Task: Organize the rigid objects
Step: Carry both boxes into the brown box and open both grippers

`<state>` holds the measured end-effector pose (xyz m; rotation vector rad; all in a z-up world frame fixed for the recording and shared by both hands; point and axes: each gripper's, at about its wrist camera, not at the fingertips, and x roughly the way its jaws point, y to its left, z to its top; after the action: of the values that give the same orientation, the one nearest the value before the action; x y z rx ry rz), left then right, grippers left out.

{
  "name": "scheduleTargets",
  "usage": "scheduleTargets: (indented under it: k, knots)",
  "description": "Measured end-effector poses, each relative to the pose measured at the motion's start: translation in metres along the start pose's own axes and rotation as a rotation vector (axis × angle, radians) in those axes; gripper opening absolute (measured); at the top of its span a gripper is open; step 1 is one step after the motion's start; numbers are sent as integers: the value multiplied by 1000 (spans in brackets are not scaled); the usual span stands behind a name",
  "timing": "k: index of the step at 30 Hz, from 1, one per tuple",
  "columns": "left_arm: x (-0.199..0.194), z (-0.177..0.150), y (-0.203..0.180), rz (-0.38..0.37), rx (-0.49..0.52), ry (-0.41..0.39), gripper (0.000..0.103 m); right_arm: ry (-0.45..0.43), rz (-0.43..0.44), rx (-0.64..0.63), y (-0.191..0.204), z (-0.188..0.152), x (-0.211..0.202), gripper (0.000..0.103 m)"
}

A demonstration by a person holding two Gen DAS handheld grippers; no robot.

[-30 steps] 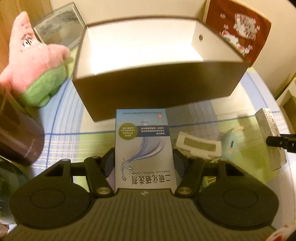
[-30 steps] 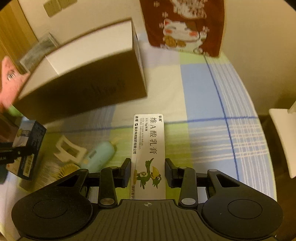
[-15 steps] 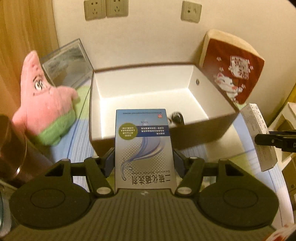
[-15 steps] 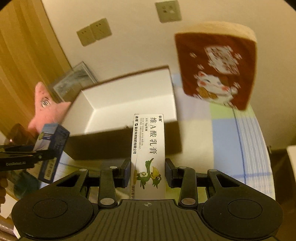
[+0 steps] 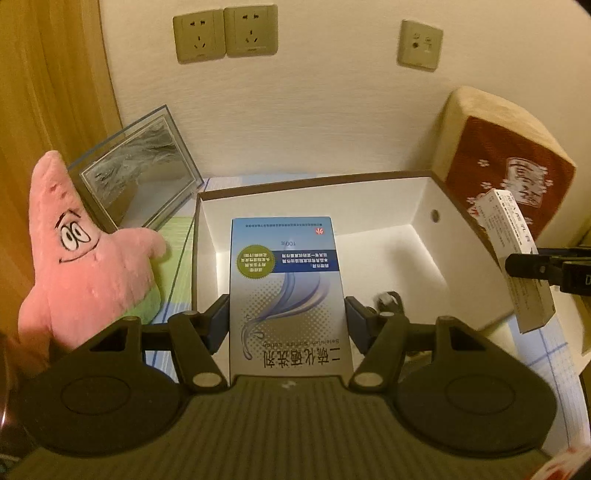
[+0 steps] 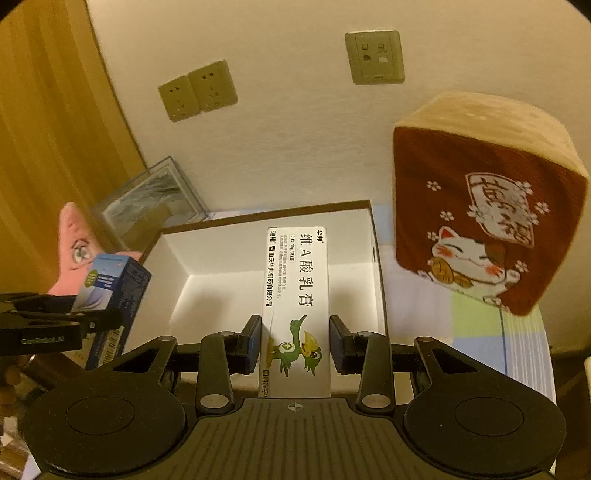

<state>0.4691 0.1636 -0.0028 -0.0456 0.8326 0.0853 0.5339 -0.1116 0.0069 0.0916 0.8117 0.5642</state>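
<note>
My left gripper [image 5: 286, 314] is shut on a blue-and-white medicine box [image 5: 282, 280], held over the near edge of an open storage box [image 5: 388, 206] that is brown outside and white inside. My right gripper [image 6: 295, 332] is shut on a narrow white ointment box [image 6: 297, 280] printed with a green bird, also above the storage box [image 6: 221, 251]. The ointment box [image 5: 506, 225] shows at the right of the left wrist view. The blue box [image 6: 110, 288] shows at the left of the right wrist view. A small dark item [image 5: 388, 299] lies inside the storage box.
A pink starfish plush [image 5: 81, 258] and a glass picture frame [image 5: 140, 177] stand left of the storage box. A red cat cushion [image 6: 480, 221] leans against the wall at the right. A checked tablecloth [image 6: 480, 332] covers the table, with wall sockets [image 5: 225, 33] behind.
Both grippers have risen and moved toward the storage box, each still holding its box. The views now look down into it; the loose items on the cloth have dropped out of sight.
</note>
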Motion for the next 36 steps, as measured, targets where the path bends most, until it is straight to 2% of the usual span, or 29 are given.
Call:
scheduleTargets:
  k: [8, 23, 36]
  knots:
    - [37, 10, 4, 16, 5, 41, 63, 40, -33, -10, -8, 14, 42, 38]
    - [86, 8, 4, -8, 10, 117, 64, 116, -59, -12, -18, 6, 84, 38]
    - [77, 7, 8, -16, 3, 99, 65, 78, -41, -4, -20, 8, 74, 38]
